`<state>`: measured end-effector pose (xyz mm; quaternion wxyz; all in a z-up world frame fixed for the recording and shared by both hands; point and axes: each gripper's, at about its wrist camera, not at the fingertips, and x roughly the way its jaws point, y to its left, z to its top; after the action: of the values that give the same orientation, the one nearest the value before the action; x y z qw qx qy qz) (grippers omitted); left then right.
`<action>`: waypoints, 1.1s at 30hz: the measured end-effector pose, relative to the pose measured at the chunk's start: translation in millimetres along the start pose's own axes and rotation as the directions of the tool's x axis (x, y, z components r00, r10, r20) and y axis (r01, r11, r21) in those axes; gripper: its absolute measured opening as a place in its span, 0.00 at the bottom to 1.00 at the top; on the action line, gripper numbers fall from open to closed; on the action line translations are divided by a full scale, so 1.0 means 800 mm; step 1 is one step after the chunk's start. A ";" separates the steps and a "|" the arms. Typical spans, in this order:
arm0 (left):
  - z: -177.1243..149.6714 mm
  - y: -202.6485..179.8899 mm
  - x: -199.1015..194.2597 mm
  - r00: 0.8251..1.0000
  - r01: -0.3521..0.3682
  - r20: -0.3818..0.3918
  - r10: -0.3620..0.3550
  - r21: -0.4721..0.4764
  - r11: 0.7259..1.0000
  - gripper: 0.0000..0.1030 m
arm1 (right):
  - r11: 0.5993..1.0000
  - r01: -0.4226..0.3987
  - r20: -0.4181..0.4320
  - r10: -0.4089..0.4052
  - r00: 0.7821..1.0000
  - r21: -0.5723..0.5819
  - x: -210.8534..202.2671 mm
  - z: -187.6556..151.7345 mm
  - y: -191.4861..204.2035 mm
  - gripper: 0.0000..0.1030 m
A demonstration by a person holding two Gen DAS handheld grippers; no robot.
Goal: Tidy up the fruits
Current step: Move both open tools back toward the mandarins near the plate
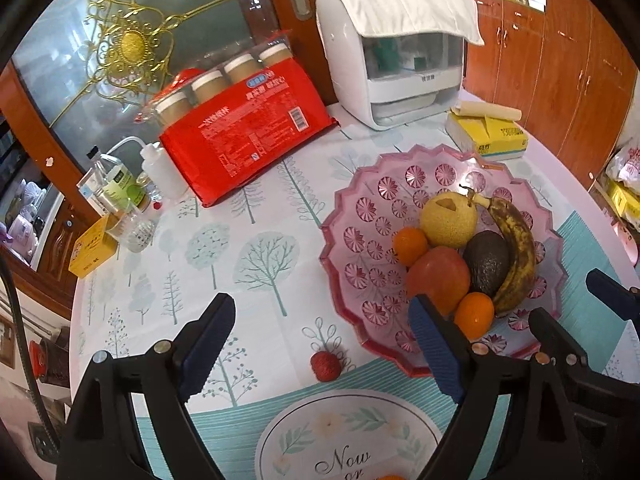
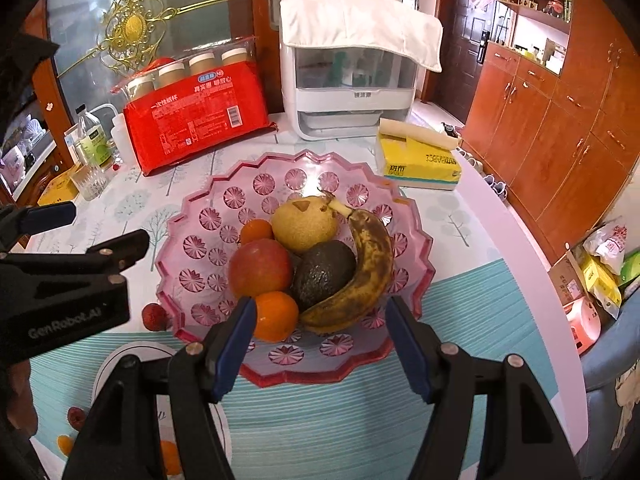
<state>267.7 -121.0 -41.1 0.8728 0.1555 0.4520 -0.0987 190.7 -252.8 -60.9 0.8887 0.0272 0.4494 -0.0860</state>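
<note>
The big pink bowl [image 2: 200, 216] on the counter [image 1: 256, 216] holds most fruits, and the little red strawberry [image 1: 326, 366] lies outside it, straight ahead between the left gripper's [image 1: 320, 356] wide-apart fingers, nearer than the right gripper [image 2: 320, 344], also open.
</note>
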 end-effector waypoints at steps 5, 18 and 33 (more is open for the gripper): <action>-0.008 0.020 -0.026 1.000 0.003 0.025 -0.002 -0.015 1.000 0.88 | 1.000 0.006 0.018 -0.006 1.000 0.000 -0.018 -0.002 0.005 0.65; -0.044 0.075 -0.091 0.996 0.015 0.085 -0.010 -0.054 0.998 0.91 | 1.000 -0.004 0.059 0.004 0.998 -0.015 -0.071 -0.017 0.019 0.65; -0.137 0.154 -0.115 0.999 0.000 0.032 0.003 -0.094 0.996 0.91 | 0.992 -0.094 0.040 0.098 0.994 -0.089 -0.101 -0.054 0.064 0.65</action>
<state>171.0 36.5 -2.9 0.8864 0.1128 0.4420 -0.0790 118.5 -186.2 -22.9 0.9019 0.0079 0.4312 -0.0240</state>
